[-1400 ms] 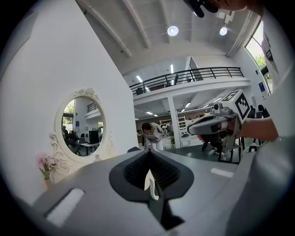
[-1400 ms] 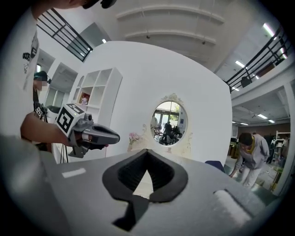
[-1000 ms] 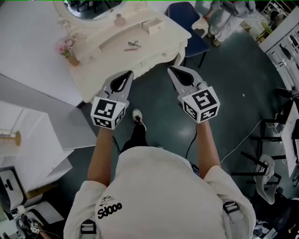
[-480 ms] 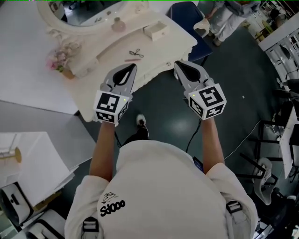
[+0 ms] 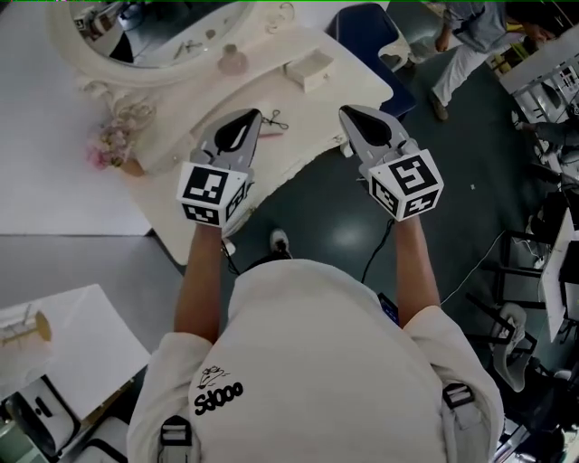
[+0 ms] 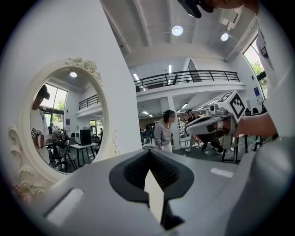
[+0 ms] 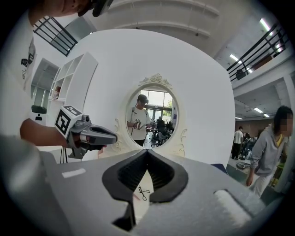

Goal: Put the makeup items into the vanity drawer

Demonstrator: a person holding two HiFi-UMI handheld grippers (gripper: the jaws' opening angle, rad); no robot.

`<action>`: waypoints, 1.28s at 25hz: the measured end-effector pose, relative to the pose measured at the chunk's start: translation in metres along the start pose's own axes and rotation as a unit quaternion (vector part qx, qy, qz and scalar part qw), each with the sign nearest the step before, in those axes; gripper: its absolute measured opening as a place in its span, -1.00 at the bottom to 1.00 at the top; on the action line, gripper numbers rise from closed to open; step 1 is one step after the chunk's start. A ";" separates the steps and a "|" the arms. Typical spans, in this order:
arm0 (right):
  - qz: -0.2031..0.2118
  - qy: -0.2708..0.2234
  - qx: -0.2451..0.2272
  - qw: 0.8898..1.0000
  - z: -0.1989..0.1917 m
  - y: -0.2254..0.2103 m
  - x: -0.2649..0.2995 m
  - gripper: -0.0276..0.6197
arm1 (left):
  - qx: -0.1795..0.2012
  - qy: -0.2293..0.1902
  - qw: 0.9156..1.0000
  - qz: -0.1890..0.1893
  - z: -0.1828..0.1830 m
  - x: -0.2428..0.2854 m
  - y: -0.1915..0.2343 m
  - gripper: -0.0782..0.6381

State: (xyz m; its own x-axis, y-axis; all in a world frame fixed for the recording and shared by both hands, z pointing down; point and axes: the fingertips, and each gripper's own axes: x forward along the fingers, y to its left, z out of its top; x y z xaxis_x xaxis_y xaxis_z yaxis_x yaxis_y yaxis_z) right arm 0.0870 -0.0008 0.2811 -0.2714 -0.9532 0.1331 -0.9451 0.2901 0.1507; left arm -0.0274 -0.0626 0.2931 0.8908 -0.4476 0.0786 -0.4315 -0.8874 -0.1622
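A cream vanity (image 5: 194,99) with an oval mirror (image 5: 154,32) stands ahead of me. On its top lie a scissor-like eyelash curler (image 5: 277,118) with a pink pencil beside it, a small round bottle (image 5: 232,60) and a cream box (image 5: 308,69). My left gripper (image 5: 251,115) is shut and empty, its tip over the tabletop's front edge just left of the curler. My right gripper (image 5: 345,110) is shut and empty, level with the vanity's right corner. The right gripper view shows the curler (image 7: 144,192) between its jaws, farther off, and the mirror (image 7: 154,117).
A pot of pink flowers (image 5: 116,146) sits at the vanity's left end. A blue chair (image 5: 366,27) stands behind its right side, with a person (image 5: 461,45) walking beyond. White panels (image 5: 72,344) lie on the floor at left; racks stand at right.
Both grippers have moved forward to the vanity, which is now closer and lower in the head view. Their jaws stay shut and empty.
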 end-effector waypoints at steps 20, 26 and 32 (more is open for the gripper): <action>0.142 0.108 -0.010 0.984 -0.065 0.014 0.133 -0.79 | -0.055 0.070 0.995 0.047 -0.081 0.024 0.072 -0.73; 0.211 0.144 -0.028 0.966 -0.097 0.020 0.178 -0.74 | -0.084 0.113 0.987 0.079 -0.115 0.031 0.083 -0.73; 0.285 0.187 -0.042 0.939 -0.129 0.024 0.207 -0.70 | -0.122 0.146 0.973 0.127 -0.139 0.036 0.093 -0.73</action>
State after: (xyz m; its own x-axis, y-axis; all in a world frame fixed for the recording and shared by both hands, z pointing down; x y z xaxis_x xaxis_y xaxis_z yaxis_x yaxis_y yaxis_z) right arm 0.0317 -0.1802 0.4387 -0.6318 -0.5489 0.5473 -0.6431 0.7654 0.0254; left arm -0.0551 -0.1765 0.4174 0.6871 -0.6371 0.3495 -0.6861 -0.7271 0.0234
